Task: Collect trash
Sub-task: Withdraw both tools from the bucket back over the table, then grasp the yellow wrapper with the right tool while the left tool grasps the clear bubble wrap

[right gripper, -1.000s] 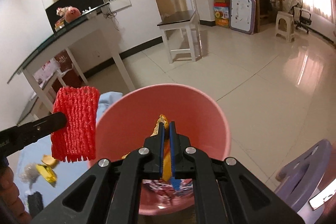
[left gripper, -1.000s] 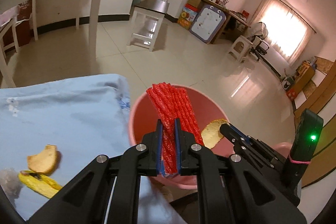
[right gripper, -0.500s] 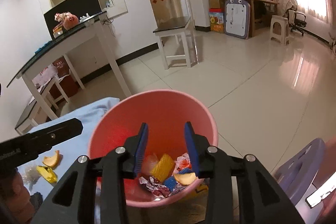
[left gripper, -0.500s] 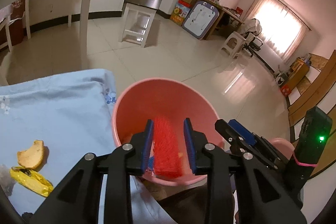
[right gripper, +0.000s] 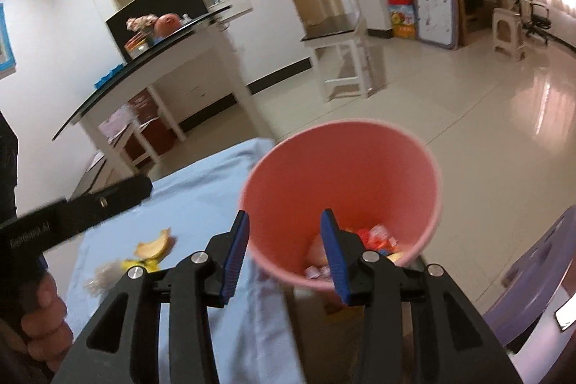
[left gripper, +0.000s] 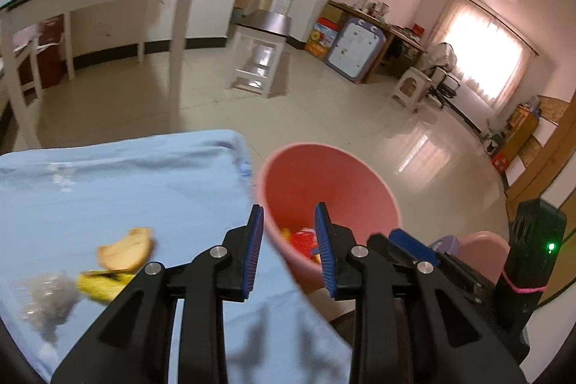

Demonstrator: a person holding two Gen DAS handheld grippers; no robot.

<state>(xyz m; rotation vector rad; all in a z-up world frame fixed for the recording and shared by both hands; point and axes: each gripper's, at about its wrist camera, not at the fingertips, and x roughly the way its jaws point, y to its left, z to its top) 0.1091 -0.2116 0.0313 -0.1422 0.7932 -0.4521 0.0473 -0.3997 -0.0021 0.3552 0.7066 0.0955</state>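
Two hand-held grippers above a pink bin [left gripper: 325, 184] that stands just beside the near right edge of a table covered in light blue cloth [left gripper: 118, 182]. The left gripper [left gripper: 289, 249] has its jaws spread with nothing between them. The right gripper [right gripper: 284, 250] has just been opening its jaws, which are likewise parted and empty. The bin already holds mixed scraps, among them red wrapping [right gripper: 376, 236].

The remaining trash lies on the cloth, left of both grippers: a pale peel slice [left gripper: 126, 249], a yellow wrapper [left gripper: 102, 281] touching its near side, and a greyish crumpled wad [left gripper: 45, 294] further left. The yellow wrapper's long axis appears to run roughly left to right across the cloth, though blur makes this uncertain.

By position, the left gripper is judged the nearer to this cluster; the coming reach would go leftward and down, away from the bin, with the wad the farthest piece.
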